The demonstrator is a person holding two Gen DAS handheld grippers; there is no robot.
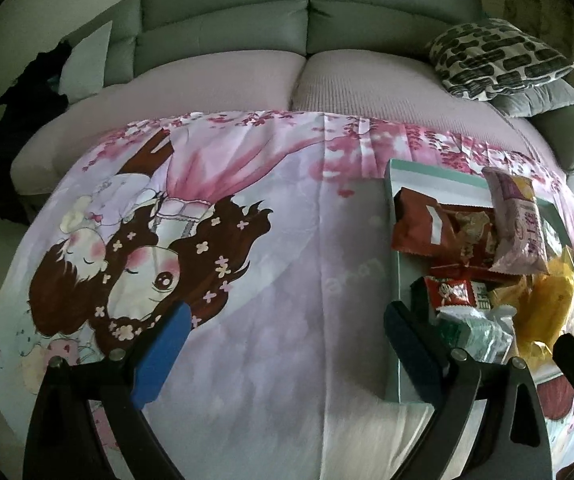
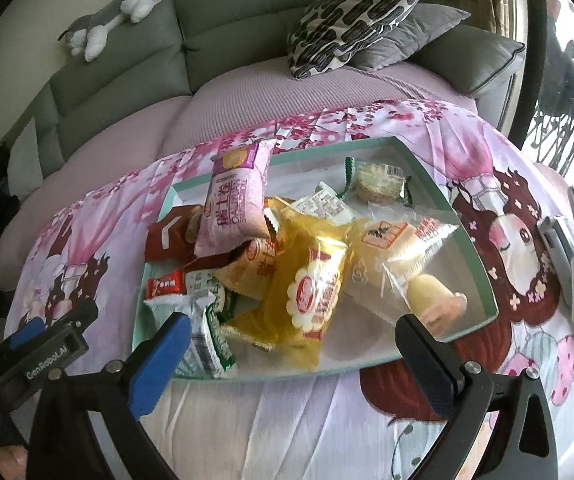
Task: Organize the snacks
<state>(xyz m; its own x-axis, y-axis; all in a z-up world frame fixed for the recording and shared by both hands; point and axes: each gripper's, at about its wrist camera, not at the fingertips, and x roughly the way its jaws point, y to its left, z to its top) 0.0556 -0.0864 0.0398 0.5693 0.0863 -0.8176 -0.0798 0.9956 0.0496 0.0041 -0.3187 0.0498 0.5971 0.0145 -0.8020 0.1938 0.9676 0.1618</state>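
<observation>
Both grippers' fingers spread wide, holding nothing: right gripper [image 2: 293, 350] before the snack tray [image 2: 427, 168], left gripper [image 1: 287, 344] over the cloth [image 1: 287, 240].

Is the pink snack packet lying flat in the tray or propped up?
Propped up. The pink snack packet leans tilted on other packets, its top end rising above the rim of the teal tray.

Glossy plastic wrappers [image 2: 311, 280] crinkle in a smooth card box [image 2: 419, 160]. The printed sheet [image 1: 247, 320] is soft, creased cloth; the sofa [image 1: 223, 24] looks like matt leather.
</observation>
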